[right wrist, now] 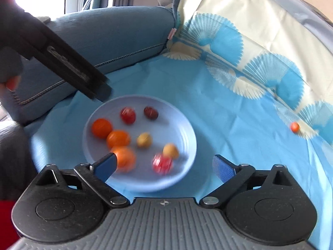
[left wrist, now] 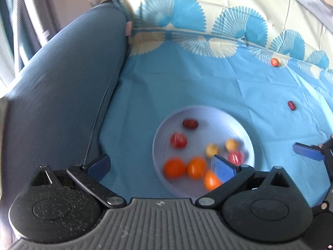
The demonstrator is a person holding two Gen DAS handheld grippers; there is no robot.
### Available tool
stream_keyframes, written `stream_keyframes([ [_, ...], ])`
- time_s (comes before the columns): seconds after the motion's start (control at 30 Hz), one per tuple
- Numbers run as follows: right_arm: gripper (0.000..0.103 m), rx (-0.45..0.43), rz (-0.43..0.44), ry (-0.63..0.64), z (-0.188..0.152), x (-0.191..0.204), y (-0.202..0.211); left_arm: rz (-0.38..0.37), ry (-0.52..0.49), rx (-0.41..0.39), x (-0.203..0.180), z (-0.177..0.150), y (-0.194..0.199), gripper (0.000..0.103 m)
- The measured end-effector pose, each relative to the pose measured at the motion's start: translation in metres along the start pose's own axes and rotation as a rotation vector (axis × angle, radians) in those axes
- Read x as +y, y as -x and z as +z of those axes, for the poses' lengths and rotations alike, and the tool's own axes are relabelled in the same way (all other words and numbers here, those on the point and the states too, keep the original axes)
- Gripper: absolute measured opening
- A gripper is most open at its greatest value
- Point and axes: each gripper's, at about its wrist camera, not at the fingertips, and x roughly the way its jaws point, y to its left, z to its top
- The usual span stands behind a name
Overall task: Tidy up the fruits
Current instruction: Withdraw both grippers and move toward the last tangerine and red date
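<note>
**Two fruits still off the plate**

Two pieces lie loose on the blue cloth: a small orange fruit at about two o'clock from the plate, near the patterned border, and a dark red fruit at about three o'clock, nearer in. Both sit well apart from the plate.

Counted on the plate: three orange fruits, two red ones, two yellow ones and one dark red one, eight in all. Blur makes the kinds hard to name.

The left hand-held gripper is spread wide and carries nothing, hanging over the plate's near-left rim. The right hand-held gripper is likewise spread and empty, above the plate's near edge.

The step in hand looks like fetching a stray. The right one is better placed; the dark red fruit is the closer target. Both are round and will likely roll on the creased cloth, so come straight down with a finger on either side and close gently. Release low over a bare patch of the plate, so that the fruit there stays put.
</note>
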Motion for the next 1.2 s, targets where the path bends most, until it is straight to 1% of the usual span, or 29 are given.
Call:
stream_keyframes([
  [0.1, 0.099, 0.005, -0.016, -0.052, -0.011, 0.009, 0.035, -0.008, 0.046, 0.02, 0.004, -0.02, 0.03, 0.103],
  [0.17, 0.1, -0.004, -0.03, -0.101, -0.016, 0.013, 0.057, -0.013, 0.066, 0.015, 0.006, -0.03, 0.05, 0.103],
  [0.23, 0.102, -0.019, -0.046, -0.144, -0.018, 0.018, 0.077, -0.02, 0.065, -0.02, 0.006, -0.035, 0.07, 0.103],
  [0.37, 0.102, -0.056, -0.026, -0.188, -0.021, 0.027, 0.114, 0.021, 0.048, -0.115, 0.004, -0.046, 0.109, 0.103],
  [0.47, 0.102, -0.092, -0.079, -0.163, -0.025, 0.039, 0.135, 0.011, 0.05, -0.137, 0.001, -0.058, 0.129, 0.103],
  [0.57, 0.102, -0.111, -0.101, -0.163, -0.031, 0.048, 0.155, 0.002, 0.05, -0.156, -0.004, -0.071, 0.144, 0.103],
  [0.73, 0.102, -0.149, -0.135, -0.137, -0.038, 0.056, 0.178, 0.01, 0.028, -0.209, -0.012, -0.087, 0.17, 0.103],
  [0.83, 0.102, -0.165, -0.153, -0.144, -0.04, 0.057, 0.19, 0.01, 0.039, -0.237, -0.012, -0.088, 0.18, 0.103],
  [0.97, 0.102, -0.174, -0.169, -0.146, -0.043, 0.059, 0.2, -0.007, 0.063, -0.25, -0.009, -0.089, 0.189, 0.103],
  [1.2, 0.102, -0.182, -0.183, -0.156, -0.042, 0.06, 0.201, -0.005, 0.061, -0.265, -0.005, -0.09, 0.198, 0.103],
])
